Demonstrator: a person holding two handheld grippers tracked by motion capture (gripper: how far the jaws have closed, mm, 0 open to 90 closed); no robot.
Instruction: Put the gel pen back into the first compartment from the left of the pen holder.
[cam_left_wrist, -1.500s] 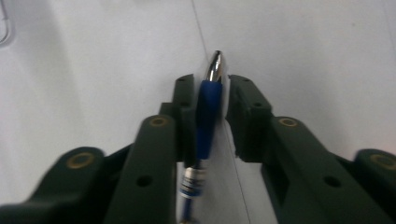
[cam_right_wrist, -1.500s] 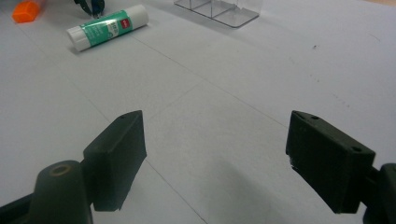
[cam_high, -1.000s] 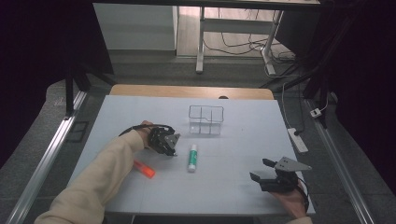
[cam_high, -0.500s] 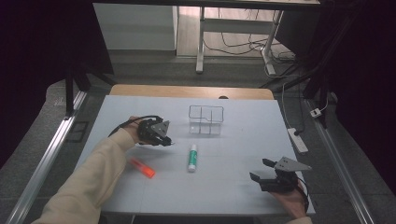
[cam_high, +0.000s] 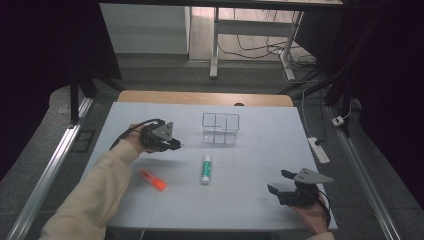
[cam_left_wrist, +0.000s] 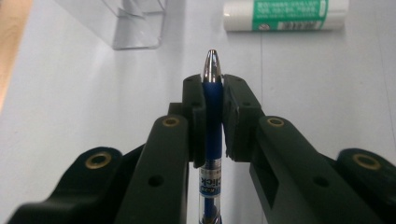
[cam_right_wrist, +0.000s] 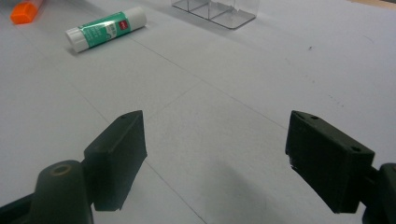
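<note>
Holding a blue pen (cam_left_wrist: 213, 116) tight, the left hand-held gripper (cam_high: 172, 144) hangs over the tabletop (cam_high: 250, 200), left of the clear box (cam_high: 220, 128). The right hand-held gripper (cam_high: 277, 182) rests wide apart, near right.

Matt black plastic on the left claw (cam_left_wrist: 212, 116), brass-coloured rivets glinting. The pen (cam_left_wrist: 212, 100) shows a shiny metal tip and glossy blue barrel. Clear, glassy plastic organizer (cam_high: 220, 128). The glue stick (cam_right_wrist: 105, 28) wears a smooth printed label. Surface (cam_high: 260, 165) is matt, pale.

Cream sleeve (cam_high: 87, 200); black jaws, brass-ringed holes; grey three-cornered plates.
</note>
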